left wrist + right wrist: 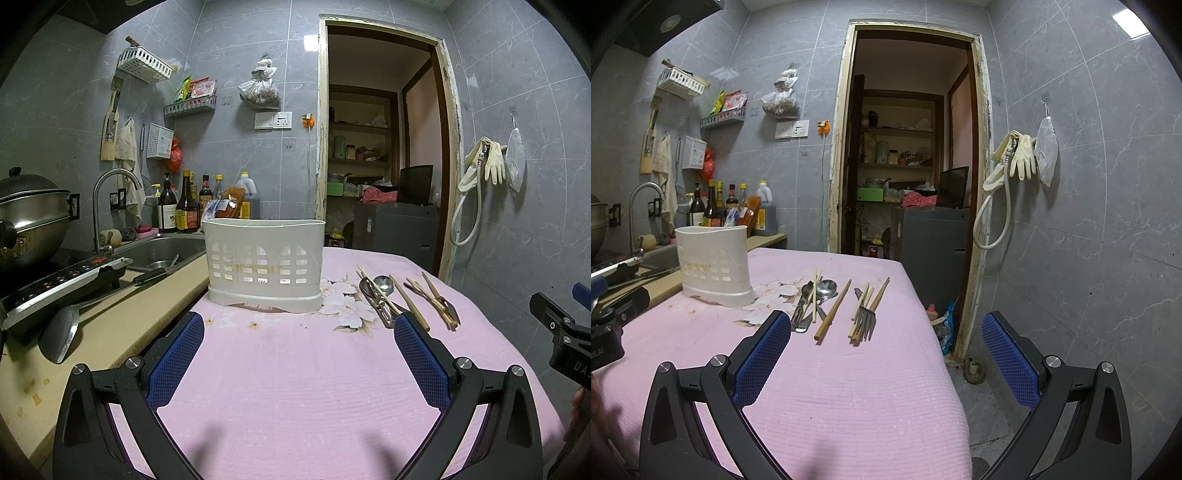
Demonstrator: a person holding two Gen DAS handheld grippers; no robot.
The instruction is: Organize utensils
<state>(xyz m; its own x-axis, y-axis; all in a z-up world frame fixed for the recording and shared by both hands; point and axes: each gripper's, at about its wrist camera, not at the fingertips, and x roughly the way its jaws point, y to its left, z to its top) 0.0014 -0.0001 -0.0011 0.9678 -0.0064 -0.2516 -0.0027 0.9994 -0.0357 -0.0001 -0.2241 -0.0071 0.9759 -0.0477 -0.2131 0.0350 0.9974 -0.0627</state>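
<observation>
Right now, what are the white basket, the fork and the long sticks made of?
The white basket looks like matte plastic, with moulded cut-out holes. The fork seems metal, grey and slightly shiny. The long sticks look like bare wood or bamboo, tan and dull.

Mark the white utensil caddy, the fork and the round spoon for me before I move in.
white utensil caddy point(264, 258): left wrist view, slotted front wall.
fork point(865, 320): right wrist view, its tines.
round spoon point(826, 288): right wrist view, its bowl.
</observation>
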